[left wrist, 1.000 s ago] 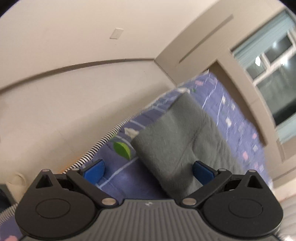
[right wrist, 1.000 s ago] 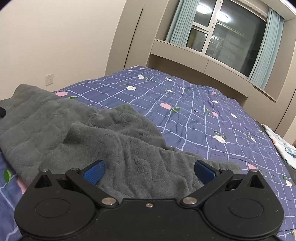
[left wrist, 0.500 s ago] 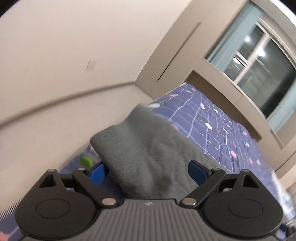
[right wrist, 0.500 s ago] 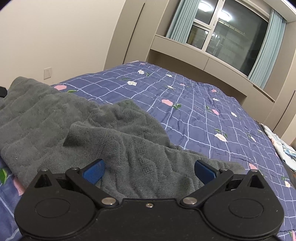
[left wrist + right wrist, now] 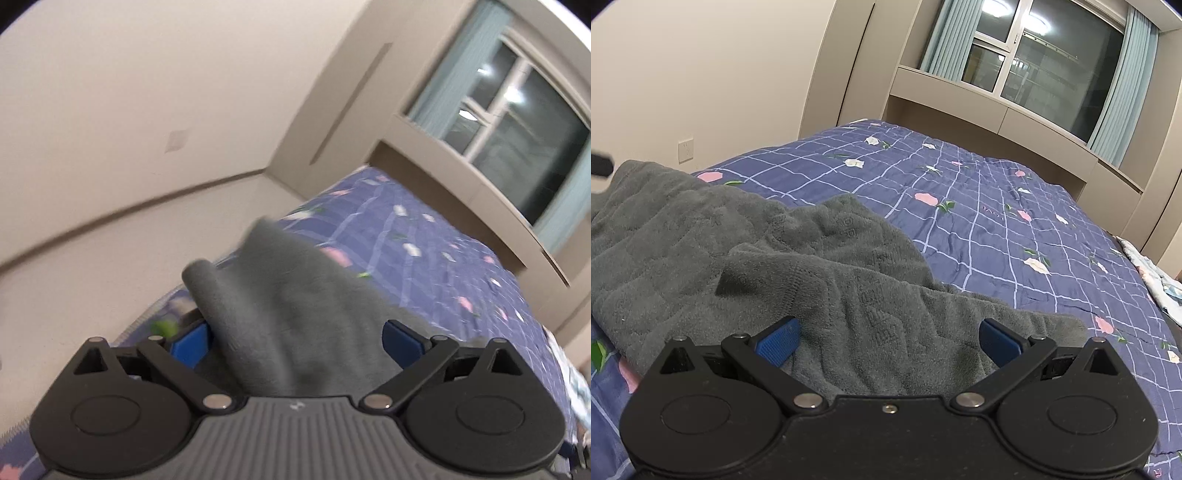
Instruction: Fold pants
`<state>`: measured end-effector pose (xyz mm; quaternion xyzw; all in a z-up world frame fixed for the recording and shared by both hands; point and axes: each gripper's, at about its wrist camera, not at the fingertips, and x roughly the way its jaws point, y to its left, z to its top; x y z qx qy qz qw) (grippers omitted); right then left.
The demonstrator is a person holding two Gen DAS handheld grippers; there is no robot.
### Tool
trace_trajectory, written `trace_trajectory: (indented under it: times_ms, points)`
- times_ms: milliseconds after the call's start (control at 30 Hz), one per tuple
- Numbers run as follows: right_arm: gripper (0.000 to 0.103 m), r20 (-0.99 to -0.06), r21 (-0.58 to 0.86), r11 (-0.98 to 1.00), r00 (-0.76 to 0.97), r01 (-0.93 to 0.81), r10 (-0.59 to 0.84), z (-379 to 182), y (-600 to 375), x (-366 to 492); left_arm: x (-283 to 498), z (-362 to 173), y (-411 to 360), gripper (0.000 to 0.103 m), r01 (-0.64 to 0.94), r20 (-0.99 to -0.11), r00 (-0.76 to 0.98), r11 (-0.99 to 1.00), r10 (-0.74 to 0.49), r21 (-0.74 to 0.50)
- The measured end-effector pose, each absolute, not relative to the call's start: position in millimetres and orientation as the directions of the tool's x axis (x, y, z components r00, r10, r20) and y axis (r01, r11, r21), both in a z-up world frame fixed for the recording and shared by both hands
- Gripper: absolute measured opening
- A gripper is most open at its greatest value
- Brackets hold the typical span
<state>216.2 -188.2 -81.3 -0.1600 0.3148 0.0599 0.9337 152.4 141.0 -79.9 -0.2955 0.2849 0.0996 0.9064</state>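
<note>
Grey fleece pants (image 5: pixel 768 258) lie rumpled on the near left of the bed, one part folded over another. My right gripper (image 5: pixel 888 338) is open, its blue pads wide apart, low over the near edge of the fabric. In the blurred left wrist view the pants (image 5: pixel 295 302) bulge up between the blue pads of my left gripper (image 5: pixel 295 338), which is open around a thick fold. A dark tip of the left gripper (image 5: pixel 600 166) shows at the far left edge of the right wrist view, beside the pants' far end.
The bed (image 5: pixel 1015 229) carries a blue checked quilt with flowers and stretches away to the right. A beige wall with a socket (image 5: pixel 686 150) stands left, a window (image 5: pixel 1052 74) with curtains behind. A pale patterned cloth (image 5: pixel 1156 280) lies at the bed's right edge.
The left gripper has swung and closed in on the pants, so the fabric now fills the gap between its pads. The right gripper has shifted slightly forward; both remain open.
</note>
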Motion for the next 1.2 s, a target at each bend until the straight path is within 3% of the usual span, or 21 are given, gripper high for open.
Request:
trace_trajectory:
  times_ms: [167,333,433,600,700,900,1200]
  points:
    - [0.103,-0.602,-0.25,0.946,0.798,-0.208,0.017,-82.4,-189.7,215.6,151.3,-112.4,176.8,0.098,-0.401,-0.591,0.805,0.684,-0.055,-0.61]
    - [0.103,-0.6,-0.24,0.946,0.799,-0.219,0.033,-81.5,-193.3,214.9,153.4,-117.3,185.6,0.095,-0.414,-0.581,0.812,0.653,-0.049,-0.634]
    - [0.103,-0.599,-0.233,0.947,0.8,-0.221,0.04,-81.2,-194.6,214.2,155.7,-116.2,184.2,0.079,-0.424,-0.593,0.804,0.663,-0.038,-0.617]
    - [0.103,-0.596,-0.224,0.949,0.802,-0.223,0.047,-80.8,-196.1,213.4,161.0,-110.2,180.9,0.038,-0.449,-0.634,0.773,0.693,-0.014,-0.563]
    - [0.103,-0.593,-0.22,0.949,0.804,-0.225,0.053,-80.4,-196.7,213.9,159.2,-100.4,177.6,0.021,-0.438,-0.624,0.782,0.713,0.002,-0.547]
    - [0.103,-0.582,-0.214,0.95,0.811,-0.226,0.062,-78.7,-199.3,211.1,155.0,-63.1,158.8,0.015,-0.37,-0.565,0.824,0.787,0.033,-0.494]
    - [0.103,-0.54,-0.161,0.968,0.838,-0.195,0.079,-61.3,-225.4,188.4,150.7,6.5,88.7,0.012,-0.151,-0.39,0.92,0.887,-0.035,-0.436]
